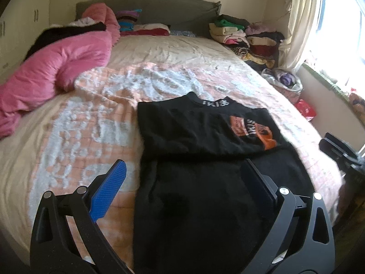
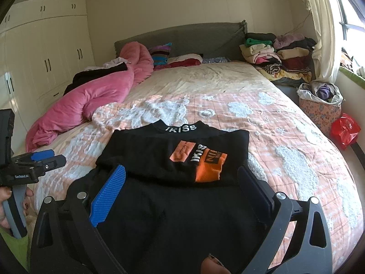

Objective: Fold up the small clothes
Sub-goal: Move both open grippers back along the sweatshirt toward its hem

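Black top (image 2: pixel 173 182) lies flat on the bed's peach-and-white bedspread (image 2: pixel 285 137), near the foot end, collar with white lettering pointing toward the headboard (image 2: pixel 182 38); upper part is folded over the lower, orange patches (image 2: pixel 205 162) showing on the fold. Right gripper (image 2: pixel 180 180) hovers over the lower half of the top, jaws spread wide, nothing between them (blue ribbed pad on one finger, dark pad on the other). Left gripper (image 1: pixel 184 171) likewise wide apart and empty, one finger over the bedspread beside the top's edge, the other over the black cloth. In the right wrist view the left gripper appears at the frame's left edge, a hand (image 2: pixel 6 207) on its grey handle. Farther out: pink duvet (image 1: pixel 57 57) bunched along one side of the bed, stacks of folded clothes (image 1: pixel 248 36) at the far corner by the curtain (image 1: pixel 296 22), a floral basket (image 2: pixel 319 111) and a red bag (image 2: pixel 344 130) on the floor beside the bed. Wardrobe doors (image 2: pixel 45 52) on the opposite wall.
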Motion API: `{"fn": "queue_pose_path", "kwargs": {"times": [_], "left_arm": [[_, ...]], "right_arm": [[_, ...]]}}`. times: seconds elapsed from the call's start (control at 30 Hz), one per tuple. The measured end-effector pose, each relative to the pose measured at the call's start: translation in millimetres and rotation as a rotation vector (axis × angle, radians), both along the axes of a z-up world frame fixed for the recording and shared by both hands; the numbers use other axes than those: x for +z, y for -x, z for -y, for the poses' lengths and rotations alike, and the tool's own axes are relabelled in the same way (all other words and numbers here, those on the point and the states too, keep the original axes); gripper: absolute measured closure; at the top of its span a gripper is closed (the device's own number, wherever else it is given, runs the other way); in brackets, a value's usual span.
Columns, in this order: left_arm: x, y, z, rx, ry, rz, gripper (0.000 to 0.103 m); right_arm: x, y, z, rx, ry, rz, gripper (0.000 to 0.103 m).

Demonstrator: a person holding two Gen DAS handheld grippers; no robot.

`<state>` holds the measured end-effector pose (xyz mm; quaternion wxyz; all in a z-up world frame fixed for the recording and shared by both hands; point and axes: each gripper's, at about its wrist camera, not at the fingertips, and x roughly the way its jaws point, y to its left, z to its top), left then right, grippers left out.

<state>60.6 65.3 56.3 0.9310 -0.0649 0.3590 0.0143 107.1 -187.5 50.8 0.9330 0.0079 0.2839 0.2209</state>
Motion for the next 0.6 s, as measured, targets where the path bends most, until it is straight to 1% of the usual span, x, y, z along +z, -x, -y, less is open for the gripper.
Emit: {"fn": "queue_pose_path", "kwargs": {"times": [0.07, 0.23, 0.6], "left_arm": [[-2.6, 3.8, 1.0, 0.000, -0.025, -0.008, 0.009], [-10.5, 10.6, -4.6, 0.003, -0.015, -0.034, 0.009], [-21.7, 28.6, -15.1, 0.027, -0.041, -0.064, 0.009]], "right_arm": [[-1.6, 2.3, 2.3, -0.001, 0.005, -0.004, 0.005], [-5.5, 6.3, 6.6, -0.003, 0.023, -0.019, 0.005], [-17.0, 17.1, 18.1, -0.018, 0.069, -0.045, 0.005]]}}
